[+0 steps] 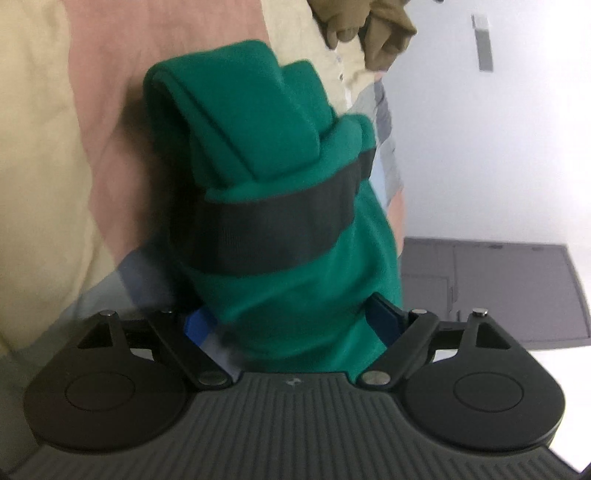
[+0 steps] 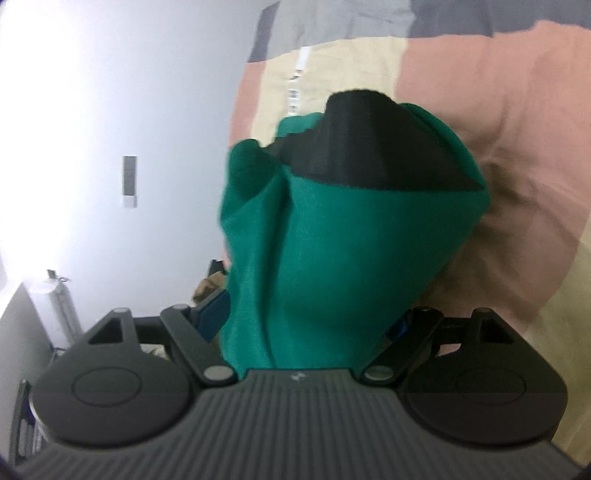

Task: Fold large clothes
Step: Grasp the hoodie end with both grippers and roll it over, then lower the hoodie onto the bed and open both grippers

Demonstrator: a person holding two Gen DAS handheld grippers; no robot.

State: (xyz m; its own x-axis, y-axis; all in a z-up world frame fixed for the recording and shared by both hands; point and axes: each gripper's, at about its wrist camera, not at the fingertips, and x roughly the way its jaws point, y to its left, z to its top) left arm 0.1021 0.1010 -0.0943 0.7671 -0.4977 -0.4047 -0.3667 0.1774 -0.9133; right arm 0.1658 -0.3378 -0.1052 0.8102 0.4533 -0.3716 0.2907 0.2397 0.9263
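A green garment (image 1: 258,155) with a dark band across it hangs bunched from both grippers, lifted off the bed. In the left wrist view my left gripper (image 1: 295,325) is shut on the green cloth, which fills the gap between its blue pads. In the right wrist view my right gripper (image 2: 306,325) is shut on another part of the same garment (image 2: 351,240), whose black band sits at the far end. The fingertips are mostly hidden by cloth in both views.
A patchwork bedspread (image 1: 55,147) in cream, pink and grey lies behind the garment, also in the right wrist view (image 2: 517,129). A tan cloth item (image 1: 384,33) lies on it. A white wall (image 2: 110,110) and a dark grey cabinet (image 1: 498,288) stand beside the bed.
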